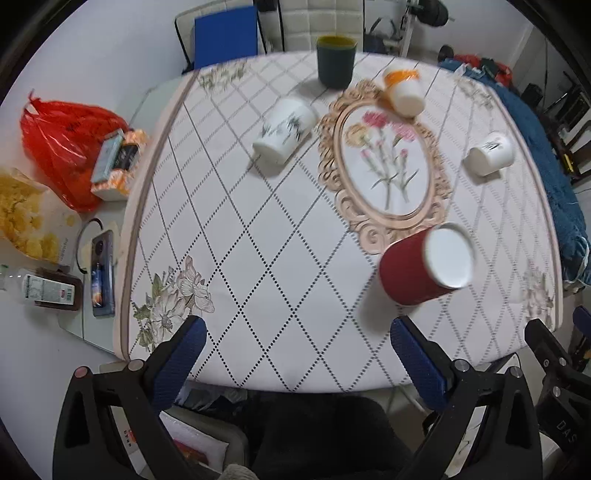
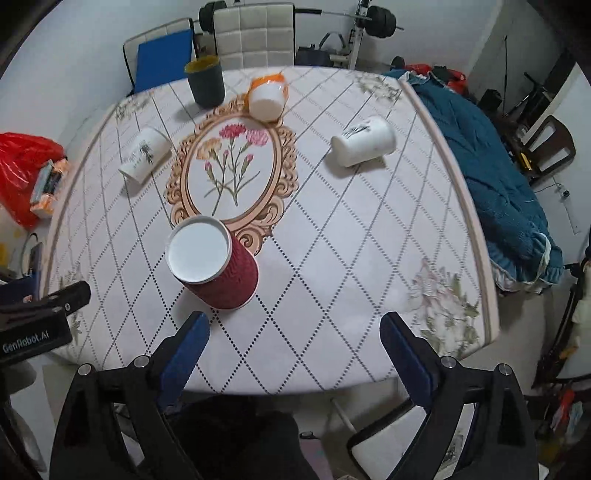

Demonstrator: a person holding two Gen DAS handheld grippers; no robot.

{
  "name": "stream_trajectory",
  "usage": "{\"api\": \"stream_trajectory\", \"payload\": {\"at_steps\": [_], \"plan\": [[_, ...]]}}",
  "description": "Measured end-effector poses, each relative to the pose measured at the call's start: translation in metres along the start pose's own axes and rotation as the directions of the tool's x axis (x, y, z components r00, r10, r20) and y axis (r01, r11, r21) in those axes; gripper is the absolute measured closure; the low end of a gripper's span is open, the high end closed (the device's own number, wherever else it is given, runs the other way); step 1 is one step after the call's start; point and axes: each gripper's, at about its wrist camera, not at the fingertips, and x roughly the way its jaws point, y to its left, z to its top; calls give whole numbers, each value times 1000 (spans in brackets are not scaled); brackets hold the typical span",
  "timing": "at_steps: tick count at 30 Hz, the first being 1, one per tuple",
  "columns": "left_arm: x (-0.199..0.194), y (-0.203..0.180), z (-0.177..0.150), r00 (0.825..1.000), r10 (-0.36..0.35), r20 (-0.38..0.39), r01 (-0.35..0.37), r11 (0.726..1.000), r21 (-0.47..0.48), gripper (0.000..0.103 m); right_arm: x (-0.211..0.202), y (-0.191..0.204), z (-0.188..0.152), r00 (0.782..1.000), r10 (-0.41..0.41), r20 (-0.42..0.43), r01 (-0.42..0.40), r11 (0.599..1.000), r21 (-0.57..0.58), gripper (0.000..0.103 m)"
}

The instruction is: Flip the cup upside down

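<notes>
A red ribbed paper cup (image 1: 417, 271) (image 2: 221, 273) stands bottom-up near the table's front. Two white printed cups, one at the left (image 1: 286, 129) (image 2: 146, 153) and one at the right (image 1: 489, 151) (image 2: 364, 142), also show their flat white bases, as does the orange and white cup (image 1: 402, 90) (image 2: 266, 95). A dark green cup (image 1: 335, 61) (image 2: 205, 80) stands upright with its yellow inside showing at the back. My left gripper (image 1: 297, 354) and my right gripper (image 2: 295, 349) are both open and empty above the table's front edge.
The table (image 1: 258, 258) has a diamond-pattern cloth with a floral oval. A red bag (image 1: 62, 140), a phone (image 1: 101, 273) and a bottle (image 1: 48, 291) lie left of it. A blue blanket (image 2: 495, 166) lies on the right. Chairs (image 2: 255, 35) stand behind.
</notes>
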Motion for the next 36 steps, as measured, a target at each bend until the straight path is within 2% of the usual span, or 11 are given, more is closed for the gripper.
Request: {"api": "stream_trajectory", "payload": {"at_steps": [8,21,29,36], "plan": [[-69,-13,-20,994,-28,105,28,1000,-5,1,-72,-25,-13,995,3,99,-3,1000,2,7],[-189,-25,-64,963,-21,269,26,1000,-16,1,-213,-44,-43,967,22,253,-13,999,-36,7],[-229,-27,-79,951,-15,308,23,999,-23,1,-272,-52,-60,950,35,309,-28,999,-28,7],[-246,-25,-86,948,-19,317,32,999,-36,1,-295,-55,-65,948,35,316,-28,999,-27,7]]}}
